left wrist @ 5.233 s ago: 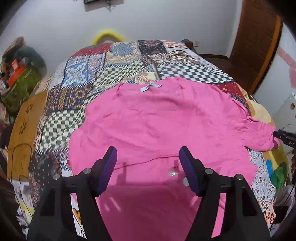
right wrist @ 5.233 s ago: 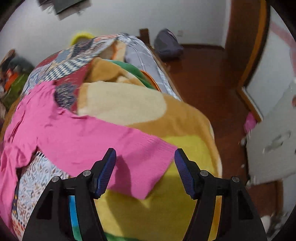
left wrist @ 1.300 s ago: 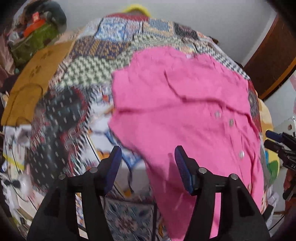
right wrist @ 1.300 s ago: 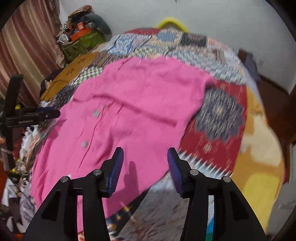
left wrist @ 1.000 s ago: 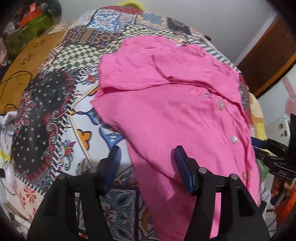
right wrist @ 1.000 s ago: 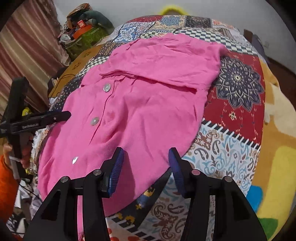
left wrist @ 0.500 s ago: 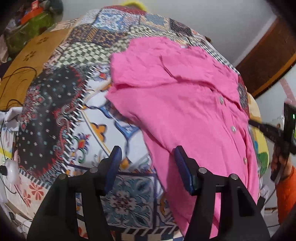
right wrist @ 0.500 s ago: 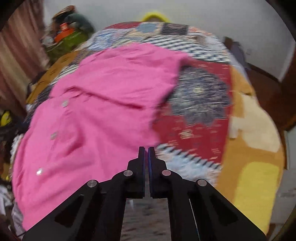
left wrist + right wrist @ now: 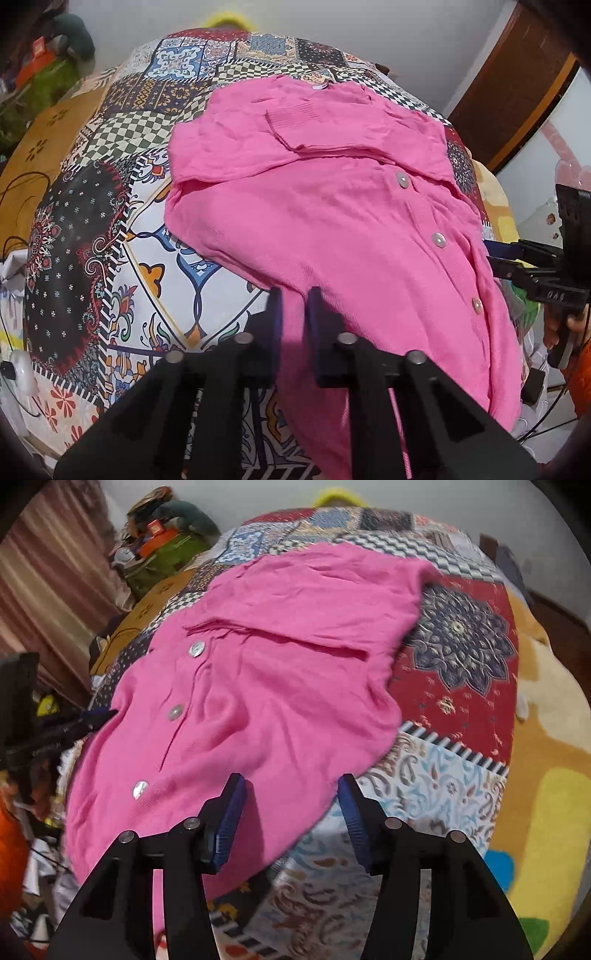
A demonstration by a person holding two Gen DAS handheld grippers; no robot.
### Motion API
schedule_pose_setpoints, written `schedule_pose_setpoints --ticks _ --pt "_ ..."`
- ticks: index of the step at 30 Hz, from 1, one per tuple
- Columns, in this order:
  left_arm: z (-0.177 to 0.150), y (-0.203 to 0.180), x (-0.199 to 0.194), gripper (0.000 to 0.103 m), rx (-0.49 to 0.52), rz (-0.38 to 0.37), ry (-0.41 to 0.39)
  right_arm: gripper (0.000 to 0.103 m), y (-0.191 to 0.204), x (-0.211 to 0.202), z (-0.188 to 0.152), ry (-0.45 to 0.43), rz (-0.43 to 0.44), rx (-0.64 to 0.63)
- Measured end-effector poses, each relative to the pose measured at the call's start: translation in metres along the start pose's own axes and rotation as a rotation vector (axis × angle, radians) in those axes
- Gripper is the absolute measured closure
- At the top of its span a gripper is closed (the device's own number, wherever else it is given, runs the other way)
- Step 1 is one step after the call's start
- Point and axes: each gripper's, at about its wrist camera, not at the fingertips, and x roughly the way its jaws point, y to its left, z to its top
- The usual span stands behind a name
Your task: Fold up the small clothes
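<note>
A pink buttoned cardigan [image 9: 332, 206] lies on the patchwork bedspread [image 9: 122, 206], sleeves folded in over its upper part, its lower part hanging over the bed's near edge. It also shows in the right wrist view [image 9: 266, 686]. My left gripper [image 9: 293, 295] is shut on the cardigan's left side edge near the hem. My right gripper [image 9: 290, 794] is open, its jaws over the cardigan's right side edge, holding nothing. The right gripper also shows in the left wrist view [image 9: 495, 251], at the far right.
The bedspread [image 9: 461, 646] covers the bed. A yellow-orange blanket [image 9: 546, 775] lies at its right side. A pile of bags and clutter [image 9: 162, 542] sits at the far left by a curtain. A brown door [image 9: 517, 74] stands at the back right.
My left gripper has closed on the cardigan's side edge. My right gripper, shut half a second ago, has opened and sits at the cardigan's right edge.
</note>
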Motion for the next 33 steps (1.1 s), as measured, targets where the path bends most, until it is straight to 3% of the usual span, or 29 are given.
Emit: schedule_pose_setpoints --ticks 2,4,8,15,19,21,22,23,25,33 --pt "-0.001 0.001 -0.002 0.097 0.013 0.031 -0.009 0.082 0.008 0.003 0.002 -0.001 -0.004 -0.049" --pt "-0.003 0.004 -0.005 0.097 0.017 0.056 -0.014 0.098 0.012 0.005 0.007 0.008 0.003 -0.071" --pt "-0.006 0.019 -0.011 0.097 -0.001 0.093 -0.021 0.099 0.006 0.007 0.011 0.007 -0.035 -0.096" --pt "-0.005 0.037 -0.009 0.097 -0.035 0.123 -0.015 0.099 -0.038 0.003 0.019 0.003 -0.117 -0.011" --pt "0.003 0.029 -0.007 0.095 -0.038 0.110 0.001 0.098 -0.032 -0.003 0.021 0.006 -0.118 -0.003" --pt "0.003 0.023 -0.012 0.087 -0.020 0.106 0.003 0.096 -0.026 -0.012 0.021 -0.003 -0.108 -0.009" --pt "0.001 0.021 -0.016 0.075 -0.012 0.108 0.001 0.091 -0.023 -0.015 0.021 -0.004 -0.101 -0.012" --pt "-0.001 0.020 -0.020 0.061 -0.008 0.113 -0.002 0.079 -0.019 -0.018 0.020 -0.005 -0.091 -0.018" --pt "-0.009 0.021 -0.028 0.054 -0.011 0.117 -0.011 0.059 -0.014 -0.025 0.015 -0.012 -0.074 -0.020" --pt "-0.039 0.029 -0.036 0.053 -0.108 0.008 0.057 0.055 0.005 -0.017 -0.012 0.056 0.006 -0.017"
